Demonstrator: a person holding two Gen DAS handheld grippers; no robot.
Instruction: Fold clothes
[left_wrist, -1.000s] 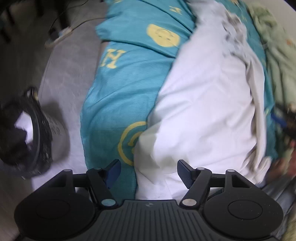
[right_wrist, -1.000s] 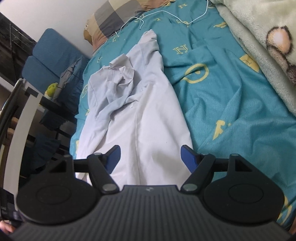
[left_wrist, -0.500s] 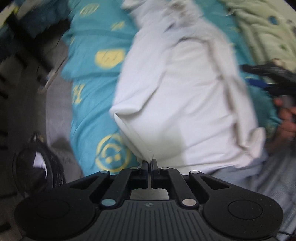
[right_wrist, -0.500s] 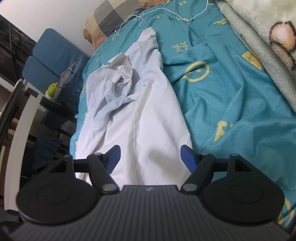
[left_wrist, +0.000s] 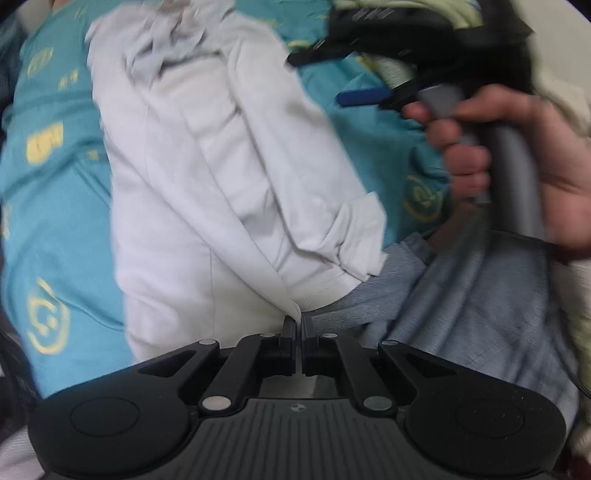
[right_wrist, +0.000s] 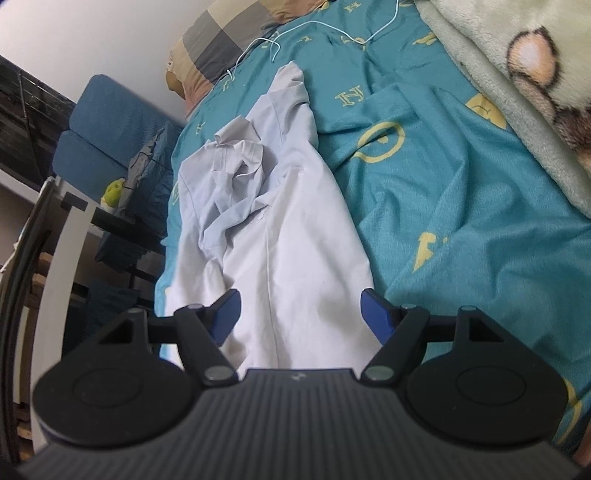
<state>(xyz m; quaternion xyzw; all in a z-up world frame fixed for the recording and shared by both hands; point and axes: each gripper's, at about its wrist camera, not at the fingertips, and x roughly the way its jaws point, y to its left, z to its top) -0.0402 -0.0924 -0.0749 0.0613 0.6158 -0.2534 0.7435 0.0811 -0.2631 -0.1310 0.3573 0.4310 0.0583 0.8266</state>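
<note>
A white shirt (left_wrist: 207, 177) lies lengthwise on a teal bedsheet (left_wrist: 55, 206), its collar end crumpled at the far side. My left gripper (left_wrist: 298, 325) is shut on the shirt's near hem corner, which folds over toward the middle. In the right wrist view the same white shirt (right_wrist: 280, 240) stretches away from me, and my right gripper (right_wrist: 300, 310) hangs open just above its near end with nothing between its fingers. The left wrist view is blurred by motion.
A person's hand (left_wrist: 517, 155) holds the other gripper at the right, over blue jeans (left_wrist: 480, 295). A pale green fleece blanket (right_wrist: 517, 74) covers the bed's right side. A checked pillow (right_wrist: 221, 40), a white cable (right_wrist: 314, 26) and a blue chair (right_wrist: 107, 133) lie beyond.
My left gripper went from open to shut on the shirt's hem corner and carried it rightward across the shirt. The right gripper stayed open and barely moved.
</note>
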